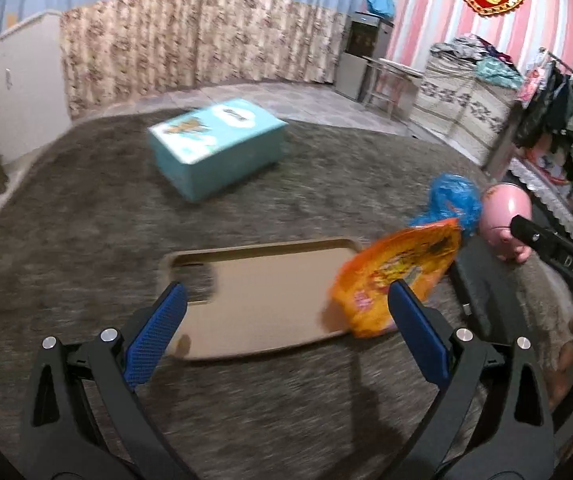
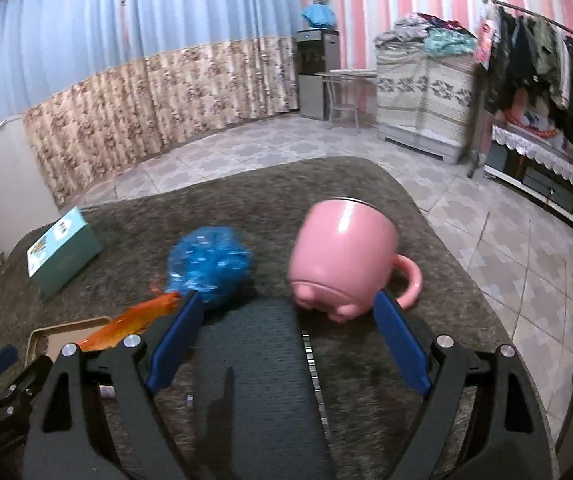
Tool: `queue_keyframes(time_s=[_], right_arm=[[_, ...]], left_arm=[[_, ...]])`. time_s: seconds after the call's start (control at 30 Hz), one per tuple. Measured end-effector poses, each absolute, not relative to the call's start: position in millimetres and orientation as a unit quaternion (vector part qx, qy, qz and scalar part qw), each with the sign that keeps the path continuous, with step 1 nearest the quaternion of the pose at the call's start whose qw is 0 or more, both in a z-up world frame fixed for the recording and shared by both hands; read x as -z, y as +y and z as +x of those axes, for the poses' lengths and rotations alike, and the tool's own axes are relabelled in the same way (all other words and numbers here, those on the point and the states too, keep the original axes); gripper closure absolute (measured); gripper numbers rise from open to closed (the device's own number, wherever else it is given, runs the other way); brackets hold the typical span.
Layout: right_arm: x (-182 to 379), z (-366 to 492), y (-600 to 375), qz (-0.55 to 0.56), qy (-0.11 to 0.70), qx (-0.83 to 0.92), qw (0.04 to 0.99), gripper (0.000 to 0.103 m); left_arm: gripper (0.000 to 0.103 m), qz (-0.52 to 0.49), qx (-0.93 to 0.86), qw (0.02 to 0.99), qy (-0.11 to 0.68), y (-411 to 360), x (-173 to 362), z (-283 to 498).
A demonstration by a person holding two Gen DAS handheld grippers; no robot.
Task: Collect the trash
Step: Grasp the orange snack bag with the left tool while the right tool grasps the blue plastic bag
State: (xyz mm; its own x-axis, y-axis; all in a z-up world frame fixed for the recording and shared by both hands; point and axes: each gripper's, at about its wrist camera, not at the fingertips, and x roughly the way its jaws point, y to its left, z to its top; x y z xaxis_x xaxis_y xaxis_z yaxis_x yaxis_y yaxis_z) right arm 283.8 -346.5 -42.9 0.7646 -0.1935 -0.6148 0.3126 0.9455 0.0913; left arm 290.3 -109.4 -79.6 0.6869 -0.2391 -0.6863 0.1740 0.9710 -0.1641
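- The right gripper hangs over a grey-brown rug, jaws spread wide, with a dark mesh panel lying between them.
- Just beyond, a pink mug lies tipped on its side, handle to the right.
- Left of it sits a crumpled blue plastic bag.
- An orange wrapper overlaps a tan tray at near left.
- A teal box rests at far left.

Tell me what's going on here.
A person holding two grippers is collecting trash on a carpeted surface. The left gripper, open and empty, hovers over a tan tray; an orange snack wrapper lies on the tray's right edge. The right gripper, also open, faces a crumpled blue plastic bag and a tipped pink mug. Nothing is gripped.
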Motion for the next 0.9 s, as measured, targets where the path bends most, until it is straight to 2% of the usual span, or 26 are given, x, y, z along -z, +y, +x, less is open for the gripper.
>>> queue_keyframes(time_s=[0.07,0.17,0.23,0.27,0.33,0.53,0.67,0.7,0.73,0.8,0.9], right_arm=[[46.2,286.5,-353.1,0.11,0.314,0.137,0.933,0.018],[48.7,288.8,-354.9,0.116,0.312,0.137,0.933,0.018],[48.2,291.8,-350.6,0.112,0.309,0.136,0.934,0.018],[47.6,293.7,-347.1,0.11,0.307,0.134,0.936,0.018],[45.6,294.8,-343.4,0.109,0.305,0.131,0.937,0.018],[48.1,316.4,-319.0,0.087,0.307,0.112,0.941,0.018],[56.1,336.6,-301.0,0.074,0.322,0.096,0.939,0.018],[59.6,342.5,-296.9,0.067,0.329,0.096,0.937,0.021],[65.8,350.0,-292.5,0.058,0.342,0.092,0.933,0.027],[75.8,359.1,-287.9,0.055,0.37,0.074,0.924,0.064],[71.0,355.0,-279.7,0.053,0.358,0.067,0.93,0.071]], left_arm=[[0.011,-0.03,0.129,0.912,0.387,-125.4,87.3,297.1],[0.034,-0.006,0.145,0.902,0.406,-138.3,97.1,301.9],[0.06,-0.003,0.162,0.895,0.417,-144.4,101.2,304.0],[0.067,-0.002,0.166,0.894,0.415,-144.3,100.0,302.6],[0.091,0.001,0.173,0.894,0.413,-144.6,99.7,300.7],[0.099,-0.005,0.15,0.909,0.388,-117.0,81.4,291.1],[0.1,0.003,0.112,0.927,0.357,-82.2,58.1,278.8],[0.1,0.004,0.105,0.929,0.356,-75.2,55.1,278.0],[0.1,0.003,0.093,0.931,0.354,-62.7,51.1,275.3],[0.1,-0.002,0.075,0.934,0.35,-38.7,44.4,268.2],[0.1,-0.008,0.053,0.939,0.34,-11.2,34.8,257.5]])
